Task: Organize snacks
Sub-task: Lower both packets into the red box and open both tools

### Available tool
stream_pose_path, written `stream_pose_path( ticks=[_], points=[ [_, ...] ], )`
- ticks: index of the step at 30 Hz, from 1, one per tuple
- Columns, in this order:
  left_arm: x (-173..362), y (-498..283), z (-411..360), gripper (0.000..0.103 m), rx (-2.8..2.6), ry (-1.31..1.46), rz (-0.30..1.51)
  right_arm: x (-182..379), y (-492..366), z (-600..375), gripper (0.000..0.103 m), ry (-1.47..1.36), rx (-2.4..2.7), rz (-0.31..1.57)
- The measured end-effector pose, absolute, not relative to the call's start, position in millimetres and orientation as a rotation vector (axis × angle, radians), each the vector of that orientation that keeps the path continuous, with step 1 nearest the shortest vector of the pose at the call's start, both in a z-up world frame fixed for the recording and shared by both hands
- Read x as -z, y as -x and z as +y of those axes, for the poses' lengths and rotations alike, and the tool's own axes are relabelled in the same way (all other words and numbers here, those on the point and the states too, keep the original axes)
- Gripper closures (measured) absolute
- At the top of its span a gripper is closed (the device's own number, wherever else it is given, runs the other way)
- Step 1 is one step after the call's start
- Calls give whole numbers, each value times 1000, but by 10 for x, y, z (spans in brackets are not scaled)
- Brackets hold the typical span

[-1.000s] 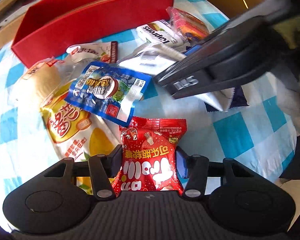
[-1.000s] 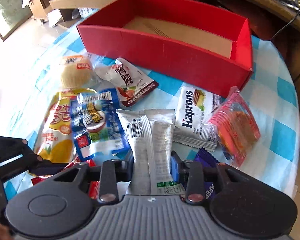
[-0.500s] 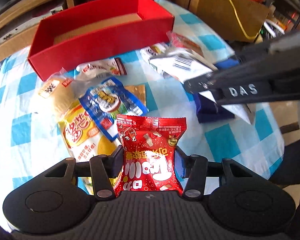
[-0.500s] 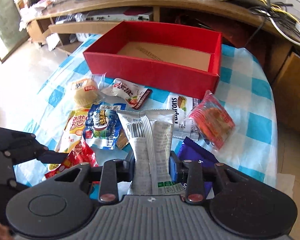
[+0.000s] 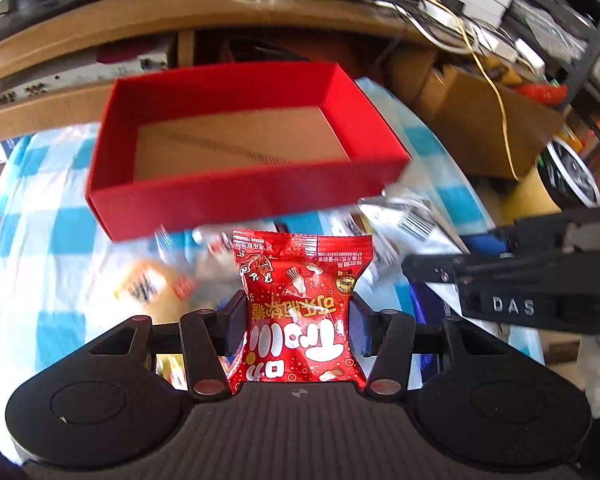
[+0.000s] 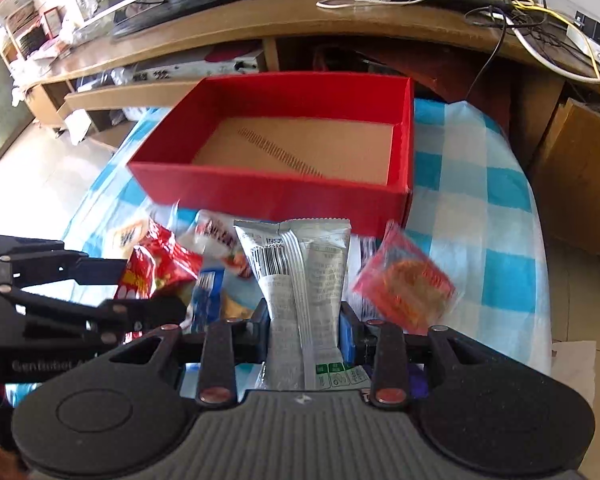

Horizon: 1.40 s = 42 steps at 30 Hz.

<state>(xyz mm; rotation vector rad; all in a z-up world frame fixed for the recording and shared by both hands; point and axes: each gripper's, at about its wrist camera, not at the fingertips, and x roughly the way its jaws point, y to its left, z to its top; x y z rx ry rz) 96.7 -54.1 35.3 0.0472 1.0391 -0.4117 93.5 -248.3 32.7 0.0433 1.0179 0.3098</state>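
My left gripper (image 5: 298, 322) is shut on a red snack packet (image 5: 300, 304) with white lettering, held up off the table. My right gripper (image 6: 305, 326) is shut on a silver packet (image 6: 304, 276) with a barcode, also lifted. An open red box (image 5: 236, 196) (image 6: 284, 192) with a bare cardboard floor stands just beyond both packets. In the left wrist view the right gripper's black arm (image 5: 512, 284) reaches in from the right; in the right wrist view the left gripper (image 6: 132, 288), with the red packet (image 6: 156, 268), is at the left.
Other snacks lie blurred on the blue-and-white checked cloth (image 6: 480, 200) in front of the box: a bun in clear wrap (image 5: 148, 284), an orange-red packet (image 6: 408, 284), a blue packet (image 6: 208, 300). A wooden desk (image 6: 260, 24) with cables stands behind the table.
Both grippers have risen from the table with their packets and come closer to the red box, whose inside now shows. The remaining snacks have dropped lower in view.
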Motion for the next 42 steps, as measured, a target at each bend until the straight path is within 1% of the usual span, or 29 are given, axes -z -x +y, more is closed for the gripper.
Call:
stream_pose_path(
  ticks=[9, 19, 28, 36, 42],
  points=[
    [-506, -1470, -662, 44, 372, -19, 982, -449, -1387, -2413, 54, -62, -304, 972],
    [-534, -1975, -659, 44, 333, 7, 937, -423, -1984, -2379, 54, -100, -282, 932],
    [-264, -2323, -632, 45, 299, 15, 955, -135, -2376, -2321, 54, -93, -272, 938],
    [-31, -2490, -593, 45, 271, 25, 989, 116, -2588, -2254, 54, -82, -264, 945],
    [170, -2573, -578, 44, 244, 17, 1024, 280, -2687, -2149, 54, -23, -243, 958]
  ],
)
